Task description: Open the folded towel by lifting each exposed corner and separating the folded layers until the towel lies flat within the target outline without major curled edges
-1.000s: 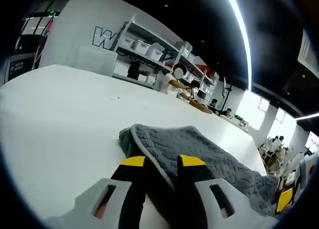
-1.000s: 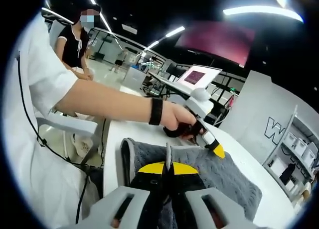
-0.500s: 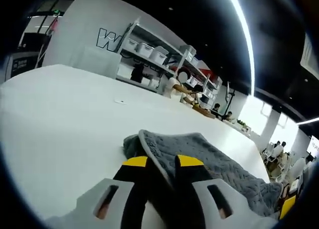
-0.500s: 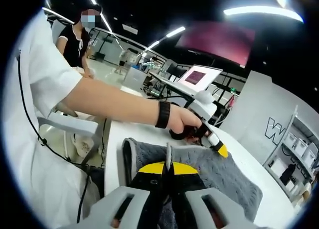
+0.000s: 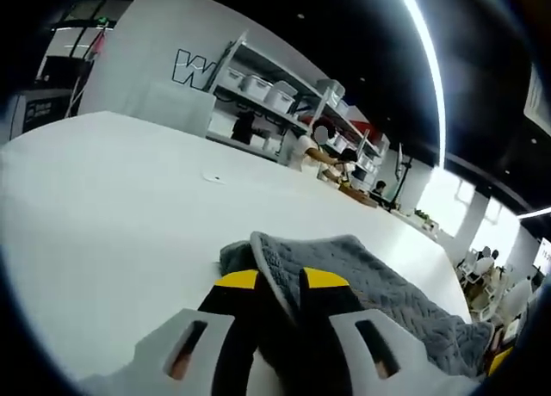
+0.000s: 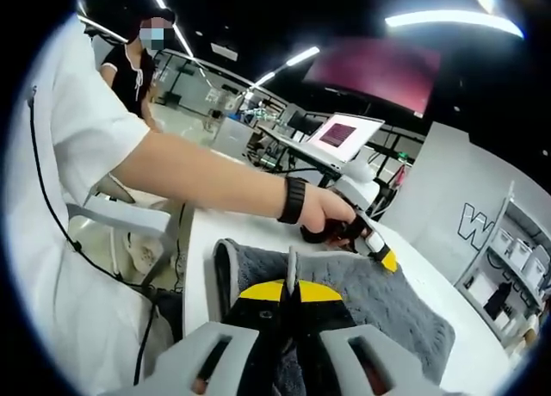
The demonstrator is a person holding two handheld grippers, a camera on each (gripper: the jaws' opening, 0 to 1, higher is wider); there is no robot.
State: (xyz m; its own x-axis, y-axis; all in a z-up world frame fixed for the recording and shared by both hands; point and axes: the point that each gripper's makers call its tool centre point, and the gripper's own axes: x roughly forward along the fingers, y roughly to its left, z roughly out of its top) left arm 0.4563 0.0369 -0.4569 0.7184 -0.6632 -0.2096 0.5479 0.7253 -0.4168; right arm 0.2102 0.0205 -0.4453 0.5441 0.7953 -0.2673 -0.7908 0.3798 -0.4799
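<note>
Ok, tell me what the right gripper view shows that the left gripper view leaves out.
Right gripper view: the person's arm with a black wristband holding the left gripper, plus an open laptop. Left gripper view: a bare stretch of white table and storage shelves. Both: the grey towel, an edge pinched between that view's own yellow-tipped jaws; right gripper.

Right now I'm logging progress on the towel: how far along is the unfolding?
Done: both grippers have an edge. In hand: left gripper and right gripper are each shut on the grey towel. Left: it lies bunched on the white table, not yet flat.
</note>
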